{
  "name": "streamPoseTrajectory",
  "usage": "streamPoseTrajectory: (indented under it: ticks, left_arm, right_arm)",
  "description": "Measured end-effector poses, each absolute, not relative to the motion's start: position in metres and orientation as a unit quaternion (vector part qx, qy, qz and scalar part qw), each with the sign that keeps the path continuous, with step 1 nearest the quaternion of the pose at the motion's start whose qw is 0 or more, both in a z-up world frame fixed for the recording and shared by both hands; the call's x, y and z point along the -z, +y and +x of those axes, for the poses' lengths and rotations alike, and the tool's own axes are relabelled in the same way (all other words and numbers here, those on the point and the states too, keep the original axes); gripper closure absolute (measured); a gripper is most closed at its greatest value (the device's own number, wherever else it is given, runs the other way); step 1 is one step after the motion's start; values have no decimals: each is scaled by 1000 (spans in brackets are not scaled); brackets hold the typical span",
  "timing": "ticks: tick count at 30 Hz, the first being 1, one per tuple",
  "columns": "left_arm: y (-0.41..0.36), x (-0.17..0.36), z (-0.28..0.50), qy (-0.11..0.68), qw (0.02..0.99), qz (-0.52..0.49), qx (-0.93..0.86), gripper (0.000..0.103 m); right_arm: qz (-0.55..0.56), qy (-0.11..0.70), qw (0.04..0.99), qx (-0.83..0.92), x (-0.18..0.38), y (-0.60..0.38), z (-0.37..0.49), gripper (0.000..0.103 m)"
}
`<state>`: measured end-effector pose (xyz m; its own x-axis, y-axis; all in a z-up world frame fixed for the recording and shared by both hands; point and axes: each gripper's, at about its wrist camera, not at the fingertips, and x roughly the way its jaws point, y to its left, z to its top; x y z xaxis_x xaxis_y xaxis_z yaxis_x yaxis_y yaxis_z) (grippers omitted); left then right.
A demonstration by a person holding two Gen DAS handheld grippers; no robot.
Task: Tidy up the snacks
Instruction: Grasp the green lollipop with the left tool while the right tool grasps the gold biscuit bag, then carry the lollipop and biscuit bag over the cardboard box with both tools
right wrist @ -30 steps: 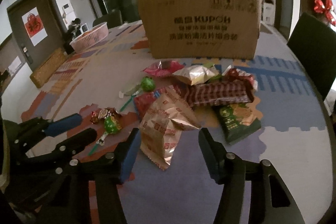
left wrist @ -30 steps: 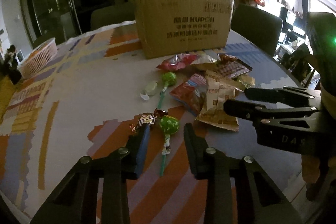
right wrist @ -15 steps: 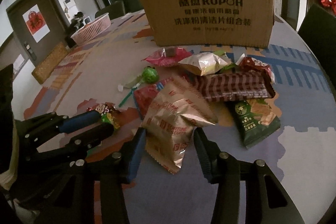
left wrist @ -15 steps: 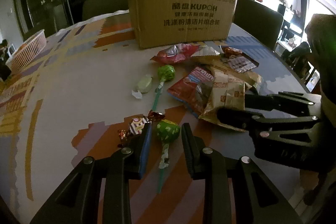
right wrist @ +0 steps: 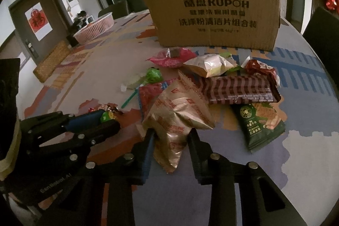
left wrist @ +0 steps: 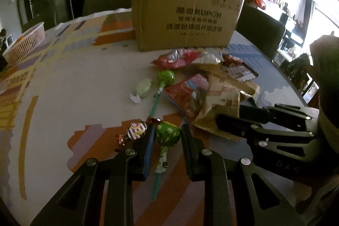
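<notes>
- two grips are forming in front of the cardboard box, each on its own snack.
- left gripper is closing its jaws around the green lollipop; the head is sitting between them, with the stick running back away from the box.
- right gripper is closing on the gold snack bag, which is lying nearest of the pile and pointing its tail away from the box.
</notes>
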<state>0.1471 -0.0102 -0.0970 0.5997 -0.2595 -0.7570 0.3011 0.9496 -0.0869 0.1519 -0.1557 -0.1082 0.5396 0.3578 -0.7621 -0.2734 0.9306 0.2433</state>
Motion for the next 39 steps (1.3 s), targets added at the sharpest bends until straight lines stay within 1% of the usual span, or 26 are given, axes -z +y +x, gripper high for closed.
streamPoseTrajectory:
  ticks: [9,20,31,39]
  left_arm:
    - [-9,58,142,379,914,13,148,77]
    - [-20,1,152,313,938,19,148,77]
    - [-42,-54,213,285,944,42,161,77]
    - [-54,-73,269,314,932,47,173,77]
  right_arm:
    - [48,407,894,-180,78,-160,138,71]
    - [33,334,928,-164,15,-176,144,71]
    - [50,290,943,-154,-39,-192,188,71]
    - [42,293,945,-140,-61,-201,233,71]
